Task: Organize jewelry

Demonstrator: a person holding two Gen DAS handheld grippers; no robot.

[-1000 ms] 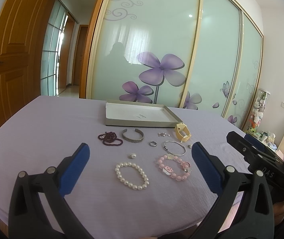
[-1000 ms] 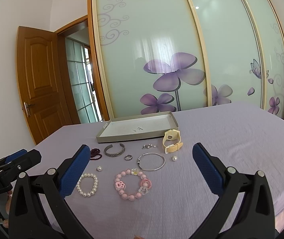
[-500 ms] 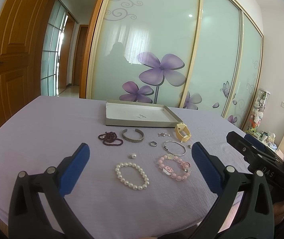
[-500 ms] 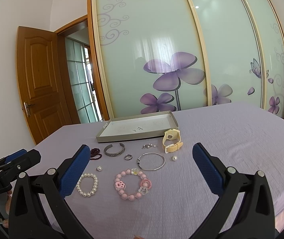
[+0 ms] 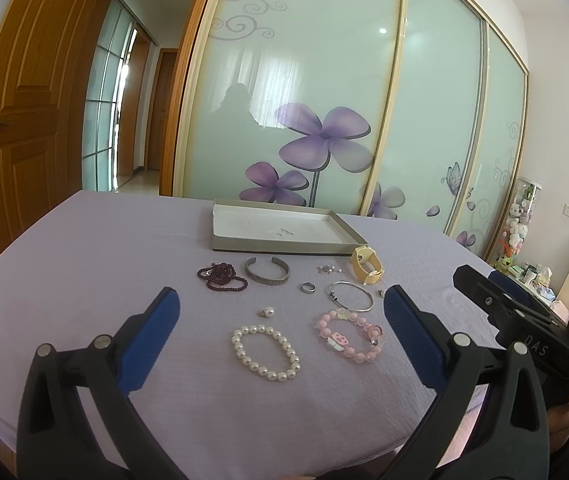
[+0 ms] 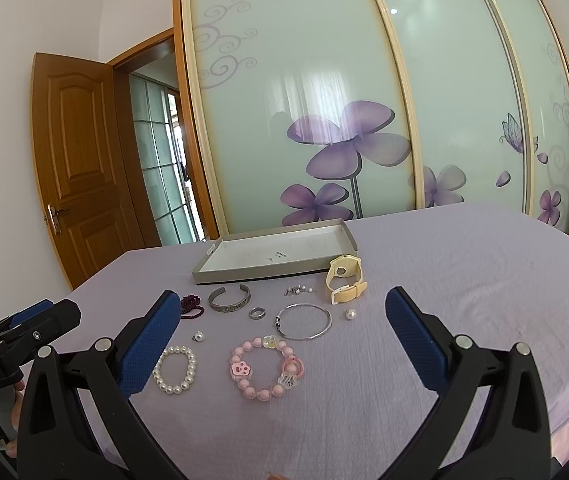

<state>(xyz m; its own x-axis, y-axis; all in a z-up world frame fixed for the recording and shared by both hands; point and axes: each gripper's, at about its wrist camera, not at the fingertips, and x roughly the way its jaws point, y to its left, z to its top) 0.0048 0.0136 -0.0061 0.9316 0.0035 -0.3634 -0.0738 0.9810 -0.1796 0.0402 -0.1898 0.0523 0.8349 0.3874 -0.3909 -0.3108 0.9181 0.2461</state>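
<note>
White lettering reads "DAS" on the black body of the right gripper [image 5: 524,320] as the left wrist view catches it, and "GenRobot.AI" on the left gripper [image 6: 24,332] as the right wrist view shows it; small dark print on the floor of the tray [image 5: 220,236] is too fine to read. Both grippers are released, their blue-padded jaws spread wide and holding nothing, above the near edge of the bed [image 5: 84,248], which is covered in a lilac cloth. The jewelry lies loose on that cloth, in front of the shallow grey tray with its white inside: a dark red bead strand [image 5: 222,276], a silver cuff [image 5: 266,272], a plain ring [image 5: 307,288], a thin silver bangle [image 5: 351,301], a cream watch [image 5: 366,266] just beside the tray's near right corner, a white pearl bracelet [image 5: 266,353] and a pink bead bracelet [image 5: 350,334] nearest the grippers, plus a pearl earring [image 5: 266,312] and a few tiny pieces [image 5: 328,269]. Behind the bed stand frosted sliding doors [image 5: 304,80] printed with purple flowers and grey swirls, a wooden door [image 5: 32,112] open to a hallway at left, and a display case of plush toys [image 5: 518,220] at right.
</note>
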